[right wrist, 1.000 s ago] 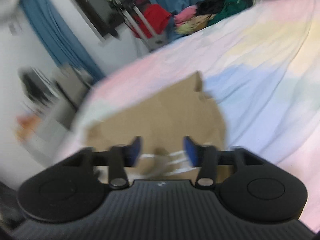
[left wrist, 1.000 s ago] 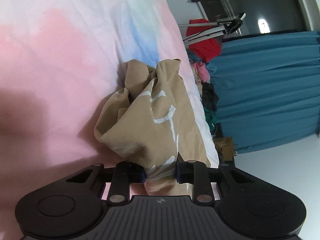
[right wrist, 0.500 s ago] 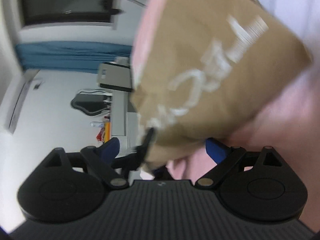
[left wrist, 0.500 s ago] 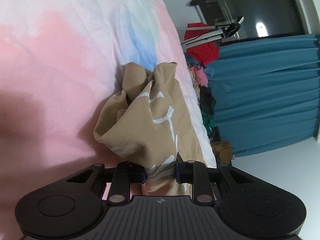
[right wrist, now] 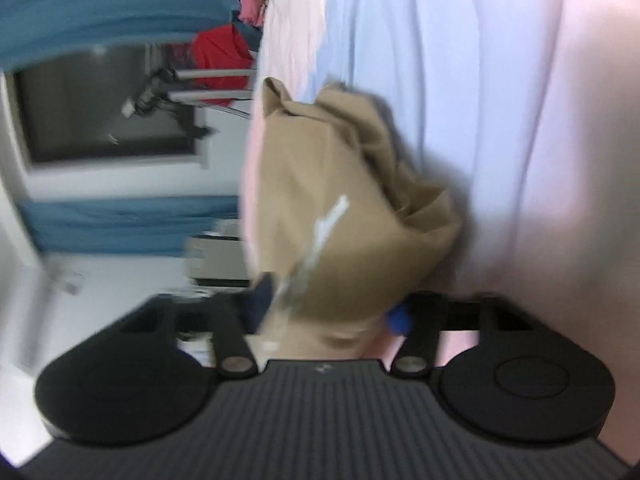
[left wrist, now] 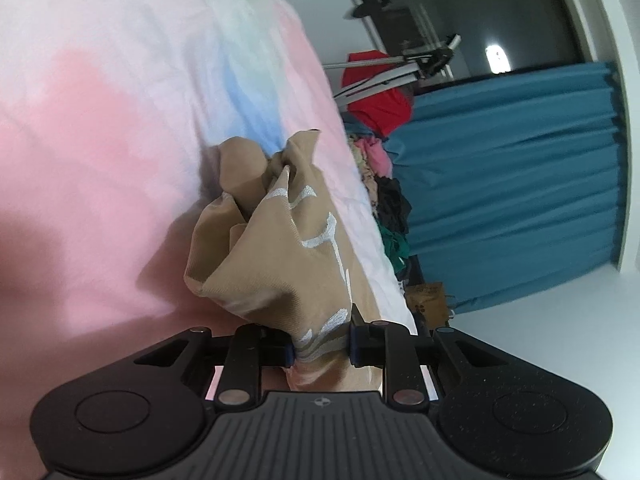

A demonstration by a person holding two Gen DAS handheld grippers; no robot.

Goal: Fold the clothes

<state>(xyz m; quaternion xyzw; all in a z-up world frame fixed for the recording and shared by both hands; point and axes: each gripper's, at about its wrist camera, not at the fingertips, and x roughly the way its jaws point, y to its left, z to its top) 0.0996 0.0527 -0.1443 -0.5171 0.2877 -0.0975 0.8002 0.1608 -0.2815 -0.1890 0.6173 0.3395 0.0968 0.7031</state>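
Left wrist view: left gripper (left wrist: 320,350) pinched tight on a bunched edge of the tan garment (left wrist: 280,248), blue pads pressed into cloth on both sides. Garment crumpled in loose folds ahead of the fingers, white lettering across it, lying against the pastel sheet (left wrist: 120,120) of pink, blue and pale yellow. Beyond the sheet's edge, a pile of clothes (left wrist: 384,200) in pink, black and green, a red cloth (left wrist: 380,96) draped over a metal stand (left wrist: 400,68), a teal curtain (left wrist: 512,184), a dark doorway (left wrist: 460,12) and a brown paper bag (left wrist: 428,300) on the floor.

Right wrist view, blurred and rolled sideways: right gripper (right wrist: 332,312) closing on another part of the same garment, cloth bunched between the fingers and touching both blue pads. Tan fabric heaped just ahead, resting on the sheet, white print streaked along one fold. Same red cloth, stand and curtain seen at the left of this view, plus a pale cabinet (right wrist: 216,256) by the wall, too smeared to make out further.
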